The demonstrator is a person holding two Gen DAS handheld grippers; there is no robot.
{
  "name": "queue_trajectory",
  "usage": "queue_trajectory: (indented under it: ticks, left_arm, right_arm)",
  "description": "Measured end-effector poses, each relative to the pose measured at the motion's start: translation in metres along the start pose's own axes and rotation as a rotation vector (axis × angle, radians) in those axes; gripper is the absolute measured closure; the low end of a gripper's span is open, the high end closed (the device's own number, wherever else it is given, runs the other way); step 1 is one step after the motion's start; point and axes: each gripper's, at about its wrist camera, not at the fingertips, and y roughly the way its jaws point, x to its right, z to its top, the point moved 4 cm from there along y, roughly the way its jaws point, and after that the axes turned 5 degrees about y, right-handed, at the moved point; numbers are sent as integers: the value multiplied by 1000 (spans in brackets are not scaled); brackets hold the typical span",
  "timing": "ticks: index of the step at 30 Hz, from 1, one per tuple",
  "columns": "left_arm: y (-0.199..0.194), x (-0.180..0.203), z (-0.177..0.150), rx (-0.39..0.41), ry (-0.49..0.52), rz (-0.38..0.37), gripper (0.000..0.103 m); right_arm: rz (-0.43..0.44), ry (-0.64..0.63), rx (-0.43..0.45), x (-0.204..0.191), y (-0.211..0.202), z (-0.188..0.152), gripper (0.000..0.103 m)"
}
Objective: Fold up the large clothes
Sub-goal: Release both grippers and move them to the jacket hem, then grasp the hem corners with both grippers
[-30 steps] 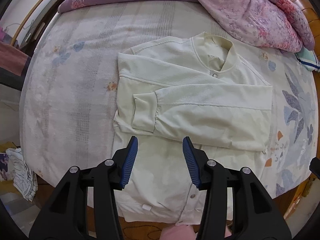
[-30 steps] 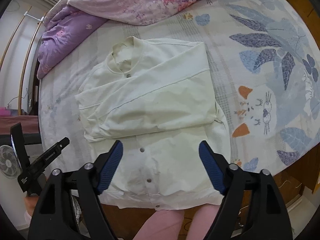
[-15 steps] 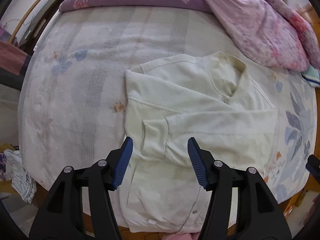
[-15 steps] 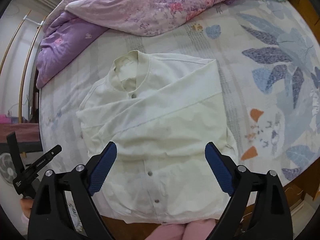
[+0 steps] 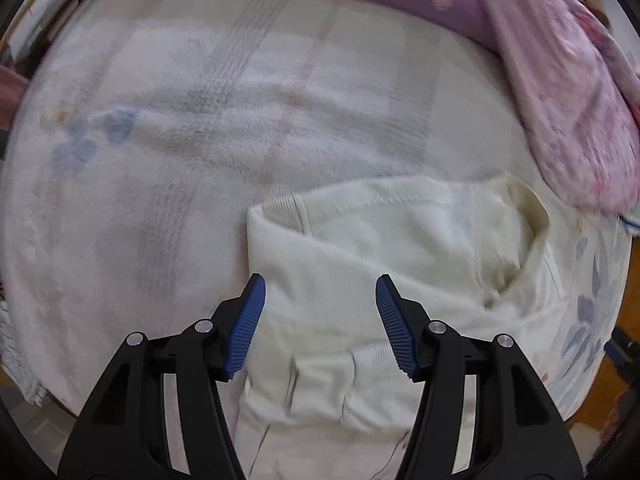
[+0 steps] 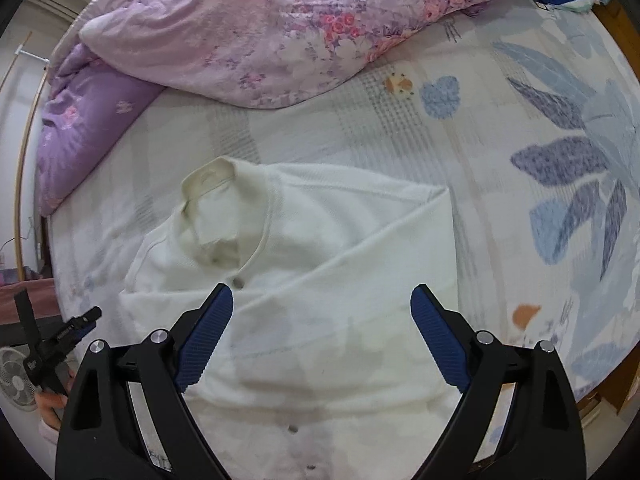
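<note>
Fan (image 6: 16, 376) in right view only

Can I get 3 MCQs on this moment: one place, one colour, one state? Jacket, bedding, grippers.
1. Where does the cream jacket lie?
A. on the bed sheet
B. on a hanger
C. on the floor

2. What colour are the pads of the right gripper?
A. red
B. blue
C. green

3. How do the left gripper jaws stand?
A. clamped on a sleeve
B. shut and empty
C. open above the jacket

Answers:
1 A, the patterned sheet shows around the jacket, below the purple quilt.
2 B, both ribbed pads are blue.
3 C, a wide gap shows between the pads, with nothing pinched.
</note>
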Motion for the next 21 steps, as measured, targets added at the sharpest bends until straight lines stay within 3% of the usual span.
queue_trajectory:
  ticks: [7,10,13,14,16,17,21]
  left_arm:
    - [77,-37,37,-150,-65,51,45]
    - [107,-40,36,-241,-59,5,46]
    - [116,-44,36,-244,-82,7,47]
    - [116,-44,36,-242,-97,2,51]
    - [113,-41,37,-231,-98,-28,79]
    - [110,-39,38,-223,-94,-35,86]
    - [98,-33,37,-188,-42,14,96]
  right_arm:
    - [-70,-24,-36,8,39,30,16]
    - [-108,-22,-44,19,50,38,16]
    - [-122,5,-66,32,59,45,16]
    - [-143,19,-78,38,62,47,16]
    - [-184,33,-79,47,65,52,16]
    - [-196,35,-83,52,68,54,16]
    - [-200,28,-157,67,86,63,16]
